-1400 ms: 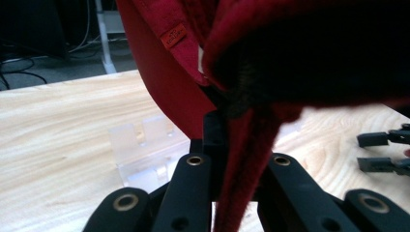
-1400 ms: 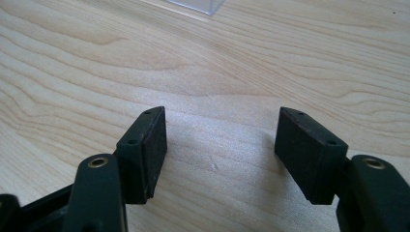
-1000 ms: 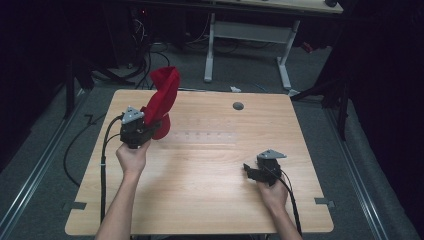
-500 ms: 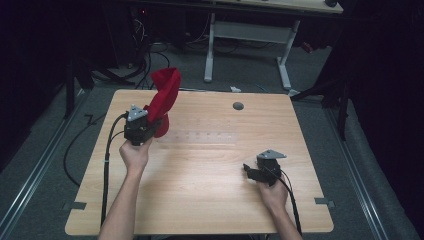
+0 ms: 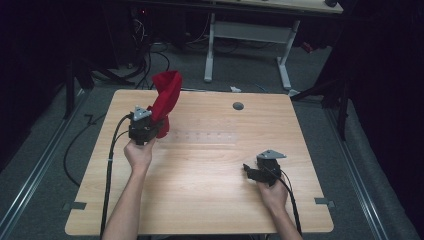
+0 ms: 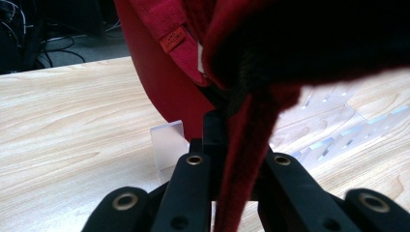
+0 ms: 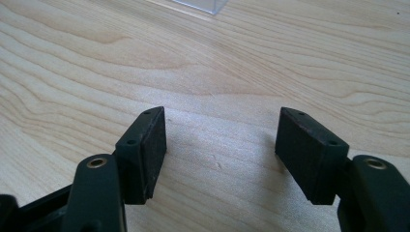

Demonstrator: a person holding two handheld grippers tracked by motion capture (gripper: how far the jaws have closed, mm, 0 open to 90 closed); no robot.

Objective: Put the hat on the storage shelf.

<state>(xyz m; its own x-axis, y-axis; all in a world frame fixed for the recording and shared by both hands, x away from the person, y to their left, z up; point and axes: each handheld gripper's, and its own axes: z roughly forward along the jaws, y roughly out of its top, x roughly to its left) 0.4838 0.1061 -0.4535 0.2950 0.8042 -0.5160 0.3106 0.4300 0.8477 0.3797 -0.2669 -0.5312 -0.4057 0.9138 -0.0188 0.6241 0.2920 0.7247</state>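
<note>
A red cloth (image 5: 165, 96) stands up in a tall fold over the table's far left. My left gripper (image 5: 156, 129) is shut on its lower part. In the left gripper view the red cloth (image 6: 164, 92) hangs down between the closed black jaws of the left gripper (image 6: 227, 133), and a small orange label (image 6: 173, 39) shows on the fabric. My right gripper (image 5: 248, 170) rests low on the near right of the table. Its jaws stand open over bare wood, with nothing between the pads of the right gripper (image 7: 220, 145).
A clear plastic tray (image 5: 202, 135) lies flat mid-table, just right of the cloth; its clear plastic corner (image 6: 167, 142) shows by the left jaws. A round grommet (image 5: 238, 106) sits at the far middle. Cables trail off both near sides of the wooden table (image 5: 200, 200).
My left gripper has shifted slightly right and lower with the red cloth in it. The right gripper has kept still.
</note>
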